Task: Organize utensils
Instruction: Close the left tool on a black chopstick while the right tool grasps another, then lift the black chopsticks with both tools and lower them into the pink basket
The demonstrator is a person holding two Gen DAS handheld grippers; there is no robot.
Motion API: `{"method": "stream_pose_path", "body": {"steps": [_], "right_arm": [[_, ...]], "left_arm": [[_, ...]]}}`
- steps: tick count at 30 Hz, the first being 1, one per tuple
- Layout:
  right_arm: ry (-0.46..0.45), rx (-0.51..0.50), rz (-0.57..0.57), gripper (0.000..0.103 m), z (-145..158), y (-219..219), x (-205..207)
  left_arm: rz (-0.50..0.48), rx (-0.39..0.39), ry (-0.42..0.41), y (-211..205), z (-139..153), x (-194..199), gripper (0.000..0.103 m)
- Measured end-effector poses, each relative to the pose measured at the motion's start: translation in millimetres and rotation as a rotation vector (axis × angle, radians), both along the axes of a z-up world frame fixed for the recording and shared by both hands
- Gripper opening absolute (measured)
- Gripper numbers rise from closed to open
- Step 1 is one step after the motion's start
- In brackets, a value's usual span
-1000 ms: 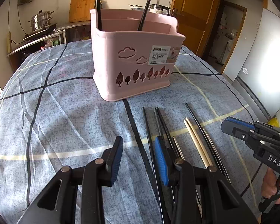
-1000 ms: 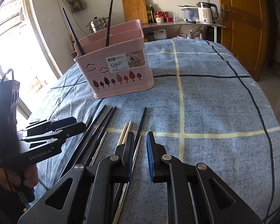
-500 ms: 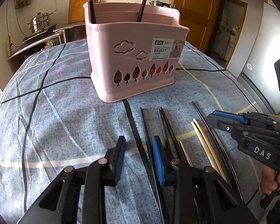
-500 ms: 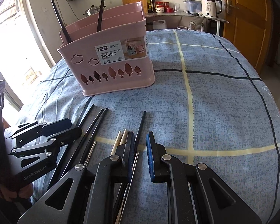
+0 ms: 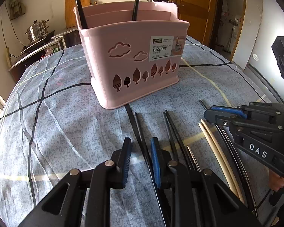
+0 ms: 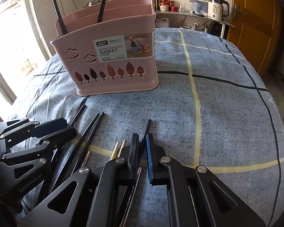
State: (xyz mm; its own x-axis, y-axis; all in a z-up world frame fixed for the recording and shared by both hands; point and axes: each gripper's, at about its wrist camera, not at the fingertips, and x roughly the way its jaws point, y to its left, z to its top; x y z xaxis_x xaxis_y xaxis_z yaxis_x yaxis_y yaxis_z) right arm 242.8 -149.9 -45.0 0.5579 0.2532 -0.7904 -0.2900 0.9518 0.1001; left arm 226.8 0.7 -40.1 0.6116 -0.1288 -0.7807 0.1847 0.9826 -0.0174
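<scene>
A pink chopsticks basket [image 5: 130, 60] [image 6: 111, 60] stands on the blue cloth with two black chopsticks [image 5: 79, 5] upright in it. Several black chopsticks [image 5: 142, 138] [image 6: 89, 130] and a pale wooden pair [image 5: 215, 147] [image 6: 119, 147] lie side by side in front of it. My left gripper [image 5: 141, 145] is open, low over the cloth, straddling the leftmost black chopstick. My right gripper [image 6: 142, 141] is narrowly open around the rightmost black chopstick [image 6: 146, 130]; it also shows in the left wrist view [image 5: 214, 113].
The cloth [image 6: 227, 113] with black and yellow lines covers the table. A counter with a kettle [image 6: 215, 7] and jars stands behind. A steel pot [image 5: 37, 30] sits on a stove at the left. A wooden door [image 6: 255, 19] is at the right.
Both grippers have moved forward toward the basket and lower over the chopsticks. The left gripper's opening has narrowed a little around the leftmost chopstick.
</scene>
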Motion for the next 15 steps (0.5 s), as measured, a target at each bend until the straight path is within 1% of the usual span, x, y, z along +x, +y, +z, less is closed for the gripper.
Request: {"method": "stream_pose_path", "body": {"steps": [1, 2, 6, 15], "right_arm": [[0.003, 0.014, 0.002, 0.007, 1, -1, 0], [0.002, 0.027, 0.006, 0.007, 3, -2, -1], [-0.025, 0.059, 0.013, 0.007, 14, -5, -7], [-0.101, 0.116, 0.024, 0.006, 45, -12, -27]], "left_arm": [[0.001, -0.003, 0.003, 0, 0, 0, 0.017], [0.002, -0.008, 0.004, 1, 1, 1, 0.008], [0.013, -0.061, 0.016, 7, 5, -1, 0.007], [-0.013, -0.142, -0.071, 14, 44, -22, 0.006]]}}
